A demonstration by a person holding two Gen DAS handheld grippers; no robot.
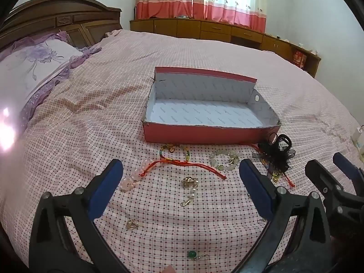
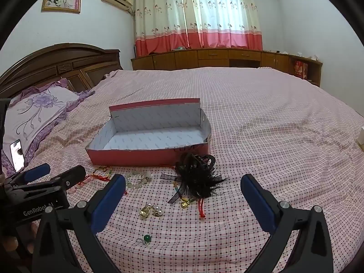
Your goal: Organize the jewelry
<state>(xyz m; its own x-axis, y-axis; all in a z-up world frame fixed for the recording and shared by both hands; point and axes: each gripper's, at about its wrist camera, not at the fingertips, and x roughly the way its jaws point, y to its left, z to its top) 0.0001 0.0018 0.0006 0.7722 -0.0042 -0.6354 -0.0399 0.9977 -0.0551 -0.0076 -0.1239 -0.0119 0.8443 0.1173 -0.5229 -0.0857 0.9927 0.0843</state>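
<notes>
Bedspread (image 1: pixel 204 52) in pink check fills both views, and on it sits an open red box (image 1: pixel 204 134), lid flap raised, its long axis running 9 to 3 o'clock across the left wrist view. The box is empty; all the jewelry lies loose on the cloth in front of its near wall.

Largest of the pieces, a black feathered clip (image 2: pixel 198 177) rests at 12 o'clock between the right gripper's (image 2: pixel 183 188) wide-spread fingers, just beside the box's near right corner. A red cord (image 1: pixel 186 165) stretches 9 to 3 o'clock ahead of the left gripper (image 1: pixel 180 177), whose fingers are also spread wide and hold nothing. A pale bead bracelet (image 1: pixel 224 160) lies at 1 o'clock from the left gripper, a pink bead strand (image 1: pixel 133 178) at 11 o'clock by its left finger. A gold pearl charm (image 1: pixel 190 185) sits dead ahead at 12 o'clock, and a green bead charm (image 2: pixel 146 238) lies nearest of all, low between the fingers in both views.

Judged from this, the clip falls to the right gripper, the cord and gold charm to the left; the box lies at 12 o'clock beyond both.

Writing: "GenRobot AI" reads on the left gripper's body in the right wrist view. Dark marks on the box's red front wall and a repeated print on its lining are too small to read.
</notes>
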